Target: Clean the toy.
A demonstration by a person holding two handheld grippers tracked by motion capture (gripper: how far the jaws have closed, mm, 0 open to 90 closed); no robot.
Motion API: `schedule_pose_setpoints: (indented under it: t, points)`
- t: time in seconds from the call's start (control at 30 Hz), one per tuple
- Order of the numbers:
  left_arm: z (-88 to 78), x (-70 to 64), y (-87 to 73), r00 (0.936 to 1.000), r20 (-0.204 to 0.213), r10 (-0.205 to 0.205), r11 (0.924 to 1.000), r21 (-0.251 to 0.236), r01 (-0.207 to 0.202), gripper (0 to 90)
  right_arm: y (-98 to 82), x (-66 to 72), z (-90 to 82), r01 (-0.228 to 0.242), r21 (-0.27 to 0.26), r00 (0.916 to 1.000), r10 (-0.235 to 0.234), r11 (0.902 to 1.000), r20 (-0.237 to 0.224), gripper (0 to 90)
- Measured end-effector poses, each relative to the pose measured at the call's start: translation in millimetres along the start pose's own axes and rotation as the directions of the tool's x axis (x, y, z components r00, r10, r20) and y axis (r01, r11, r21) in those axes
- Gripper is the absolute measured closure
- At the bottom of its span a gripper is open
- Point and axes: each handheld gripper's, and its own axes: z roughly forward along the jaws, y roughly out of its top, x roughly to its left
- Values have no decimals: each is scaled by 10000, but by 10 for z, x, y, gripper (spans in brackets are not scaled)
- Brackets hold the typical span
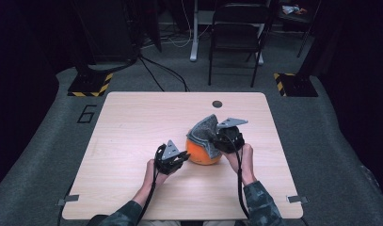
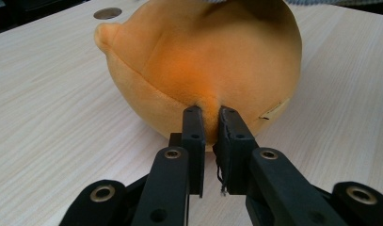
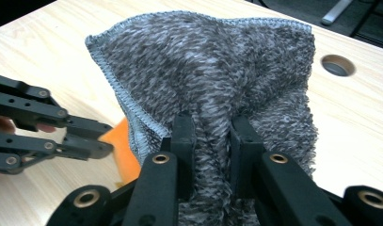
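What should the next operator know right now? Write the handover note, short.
Left gripper: shut, pinching a fold of the orange plush toy low on its near side, holding it on the wooden table.
Right gripper: shut on the grey fuzzy cloth, which is bunched between its jaws and lifted above the toy.
Done: both grips secure; the cloth is draped partly over the toy's top.
Left: probably pulling the cloth fully over the toy or clear of it; which one, the views do not settle.

- Left claw (image 1: 183, 156) low at lower left, jaws pinched nearly together, forearm reaching in from below.
- Right claw (image 1: 212, 141) raised higher, jaws clamped tight, wrist angled inward.
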Motion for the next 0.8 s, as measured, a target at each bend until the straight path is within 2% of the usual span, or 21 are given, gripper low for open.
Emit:
schedule_pose_setpoints:
  t: [0.1,0.27,0.3,0.33,0.37,0.47,0.53,0.6,0.63,0.8]
  points:
    - [-1,-1,4,10000,6,43,10000,-60,-43,822,37,89,60,249,93,9997,-248,9996,-90,750]
    - [-2,-10,5,10000,38,5,9999,-117,-4,823,80,211,144,540,260,9985,-540,9982,20,746]
    - [-2,-11,6,10000,36,13,9999,-123,-13,823,82,222,160,762,306,9971,-763,9966,24,746]
    - [-4,-10,7,10000,54,73,9999,-126,-72,823,87,259,176,633,376,9980,-635,9973,51,744]
    - [-4,-14,8,10000,66,54,9999,-155,-53,823,90,272,193,817,368,9966,-819,9960,13,743]
    - [-4,-27,10,9999,118,91,9997,-241,-88,825,89,351,243,973,675,9951,-981,9930,82,741]
    - [-6,-27,10,9998,137,142,9997,-201,-139,826,84,369,294,1398,683,9899,-1411,9878,152,740]
    - [-1,-22,7,9998,89,167,9997,-197,-165,827,67,397,323,1473,935,9880,-1508,9847,320,741]
    - [-1,-25,5,9999,128,102,9998,-171,-100,827,60,391,338,1689,920,9841,-1731,9813,399,742]
    - [-2,-24,7,9998,143,153,9997,-207,-151,830,35,351,324,1491,940,9871,-1538,9843,445,744]
